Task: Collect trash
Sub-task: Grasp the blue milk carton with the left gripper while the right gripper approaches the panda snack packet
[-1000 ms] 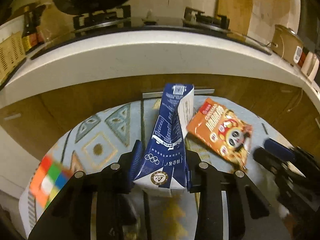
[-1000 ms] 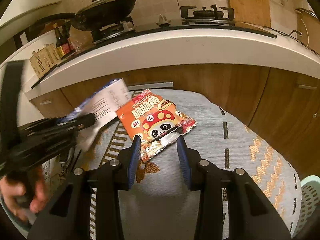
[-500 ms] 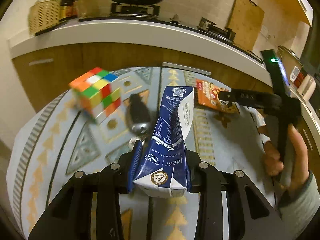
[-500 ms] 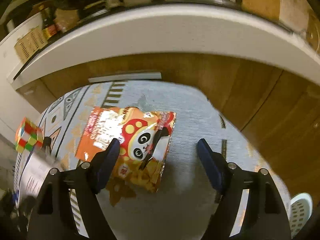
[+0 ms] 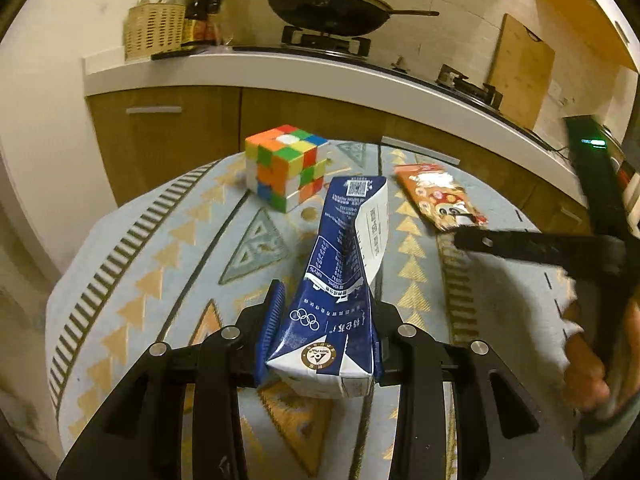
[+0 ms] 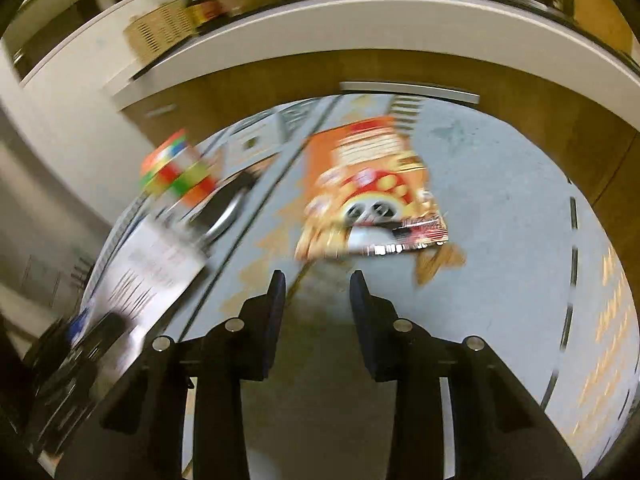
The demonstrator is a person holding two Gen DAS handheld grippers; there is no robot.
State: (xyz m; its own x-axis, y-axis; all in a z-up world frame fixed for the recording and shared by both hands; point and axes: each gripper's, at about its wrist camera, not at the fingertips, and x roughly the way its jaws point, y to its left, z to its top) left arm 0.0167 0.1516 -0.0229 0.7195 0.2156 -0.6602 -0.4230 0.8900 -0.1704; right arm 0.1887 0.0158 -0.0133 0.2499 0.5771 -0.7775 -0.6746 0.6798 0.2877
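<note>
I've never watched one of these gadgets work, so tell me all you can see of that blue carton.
The carton is dark blue and white printed cardboard, squashed flat at its far end, with a code square there and ring logos near its base. The left gripper clamps its base from both sides, the flattened end pointing away over the patterned cloth.
</note>
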